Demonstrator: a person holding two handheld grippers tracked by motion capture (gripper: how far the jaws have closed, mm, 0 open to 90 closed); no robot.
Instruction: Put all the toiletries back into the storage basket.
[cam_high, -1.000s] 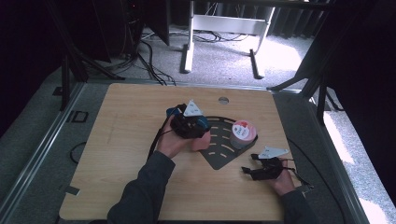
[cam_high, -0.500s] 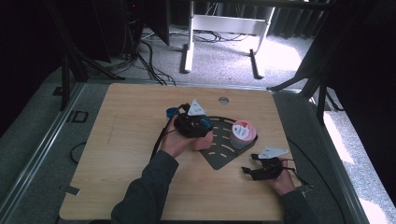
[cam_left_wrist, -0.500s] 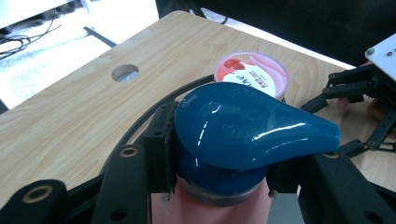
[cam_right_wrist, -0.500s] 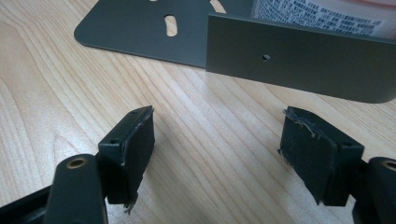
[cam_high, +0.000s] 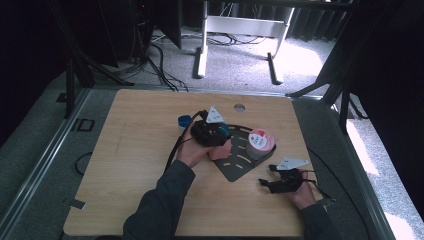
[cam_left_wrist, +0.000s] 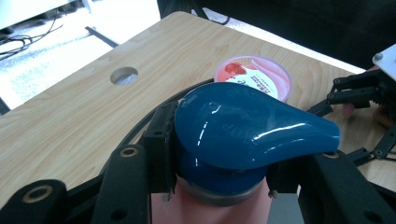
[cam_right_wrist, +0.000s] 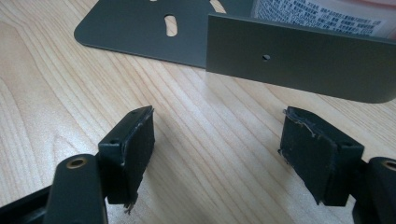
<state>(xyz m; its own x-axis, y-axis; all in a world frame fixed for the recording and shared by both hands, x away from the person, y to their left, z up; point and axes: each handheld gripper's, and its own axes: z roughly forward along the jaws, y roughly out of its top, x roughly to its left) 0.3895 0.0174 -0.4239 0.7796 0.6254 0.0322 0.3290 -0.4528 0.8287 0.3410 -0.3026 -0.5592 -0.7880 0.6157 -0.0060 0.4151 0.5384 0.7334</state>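
Note:
My left gripper (cam_high: 212, 134) is shut on a pink bottle (cam_high: 220, 149) with a blue pump top (cam_left_wrist: 247, 130). The jaws clamp the blue collar under the pump head. The bottle hangs over the left part of a dark grey fan-shaped plate (cam_high: 239, 162). A pink tub with a strawberry lid (cam_high: 260, 142) stands on that plate's right side, just beyond the pump head (cam_left_wrist: 254, 77). My right gripper (cam_high: 270, 183) rests low on the wood, below and right of the plate. It is open with nothing between its pads (cam_right_wrist: 217, 144), facing the plate's upright lip (cam_right_wrist: 299, 65).
A small blue-topped container (cam_high: 184, 122) stands on the table to the left of my left gripper. A round hole (cam_high: 239, 107) sits near the table's far edge. Beyond the table (cam_high: 125, 150) are carpet, cables and a white stand.
My left gripper and the bottle have edged a little to the right over the plate. The right gripper has stayed still.

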